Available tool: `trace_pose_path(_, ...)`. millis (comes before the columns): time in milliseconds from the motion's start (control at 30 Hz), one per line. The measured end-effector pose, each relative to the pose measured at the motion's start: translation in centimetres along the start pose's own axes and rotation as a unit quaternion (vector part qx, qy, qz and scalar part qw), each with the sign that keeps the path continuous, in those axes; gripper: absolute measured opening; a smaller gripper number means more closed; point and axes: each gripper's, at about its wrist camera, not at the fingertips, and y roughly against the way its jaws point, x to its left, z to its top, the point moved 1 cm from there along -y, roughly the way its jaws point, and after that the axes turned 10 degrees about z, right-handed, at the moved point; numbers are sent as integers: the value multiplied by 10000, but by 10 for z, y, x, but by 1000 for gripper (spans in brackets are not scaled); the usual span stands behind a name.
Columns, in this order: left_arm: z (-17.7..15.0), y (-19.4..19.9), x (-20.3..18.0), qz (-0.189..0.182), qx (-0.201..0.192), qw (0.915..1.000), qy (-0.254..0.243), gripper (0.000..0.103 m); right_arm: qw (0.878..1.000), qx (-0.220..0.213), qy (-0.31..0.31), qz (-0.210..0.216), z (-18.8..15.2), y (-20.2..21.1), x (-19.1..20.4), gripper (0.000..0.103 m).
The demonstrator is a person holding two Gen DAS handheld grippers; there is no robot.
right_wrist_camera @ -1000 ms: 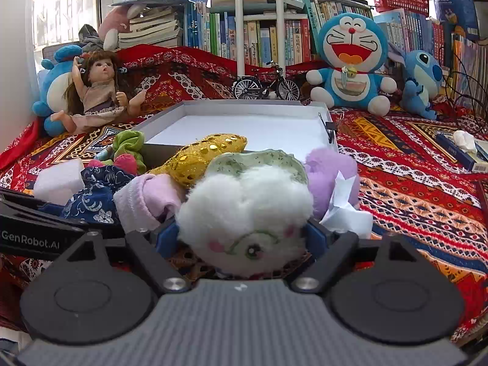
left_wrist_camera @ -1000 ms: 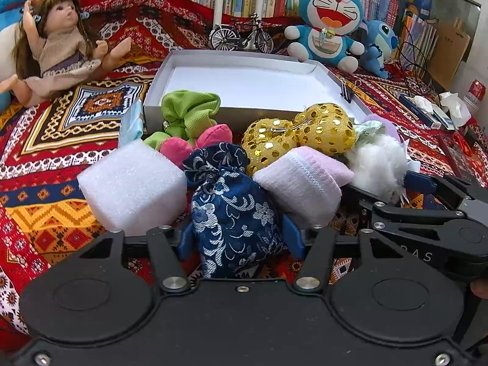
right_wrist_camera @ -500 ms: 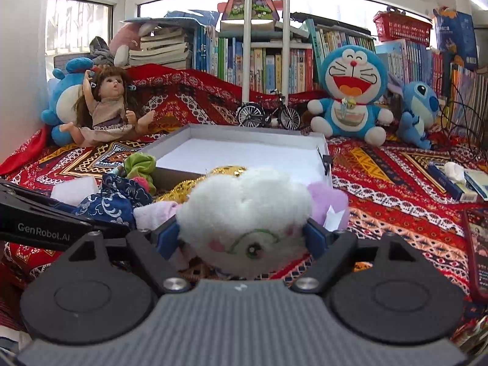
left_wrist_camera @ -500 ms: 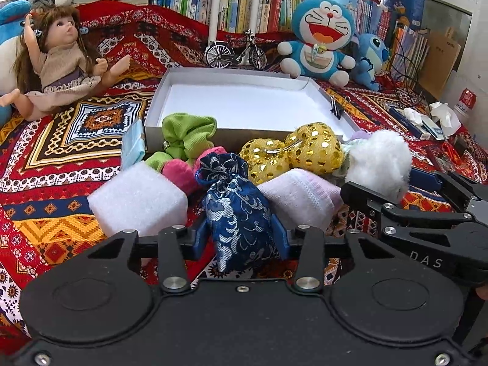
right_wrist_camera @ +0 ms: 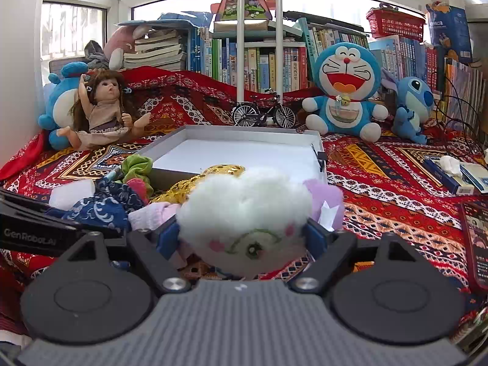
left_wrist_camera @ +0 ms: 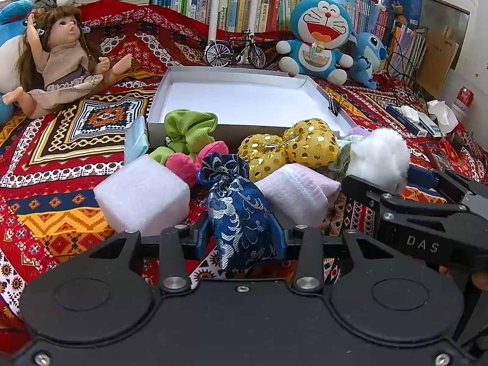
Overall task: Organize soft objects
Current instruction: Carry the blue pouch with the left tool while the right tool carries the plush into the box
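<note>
My left gripper (left_wrist_camera: 241,239) is shut on a blue brocade pouch (left_wrist_camera: 239,213) and holds it above the patterned cloth. My right gripper (right_wrist_camera: 244,238) is shut on a white fluffy plush (right_wrist_camera: 247,213), lifted clear of the pile; the plush also shows in the left wrist view (left_wrist_camera: 378,157). A white shallow box (left_wrist_camera: 244,103) stands open behind the pile, nothing in it. In front of it lie a white foam cube (left_wrist_camera: 140,195), a pink sock (left_wrist_camera: 299,192), a gold sequin pouch (left_wrist_camera: 289,149), a green scrunchie (left_wrist_camera: 189,129) and a pink cushion (left_wrist_camera: 183,164).
A doll (left_wrist_camera: 64,67) sits at the left. A toy bicycle (left_wrist_camera: 235,50), a Doraemon plush (left_wrist_camera: 320,39) and a blue Stitch plush (left_wrist_camera: 369,58) stand behind the box before bookshelves. Tissues and small boxes (left_wrist_camera: 421,119) lie at the right.
Both grippers have risen with their loads: the blue pouch and the white plush have lifted off the pile and both views sit higher above the cloth.
</note>
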Motion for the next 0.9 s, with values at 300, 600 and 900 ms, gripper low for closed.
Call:
trace_pose_path(300,-12,-9,-7,84,126,9998,-160,47,9999,33,-41,-94,-1,0,-2,82)
trace_pose_path(600,-7,-18,-5,-38,151,9998,-78,37,9999,36,-42,-132,1,-1,-2,82)
trace_pose_path(900,14,15,4,-343,-349,9988,-24,35,9989,-317,-215,-277,15,9,-11,81)
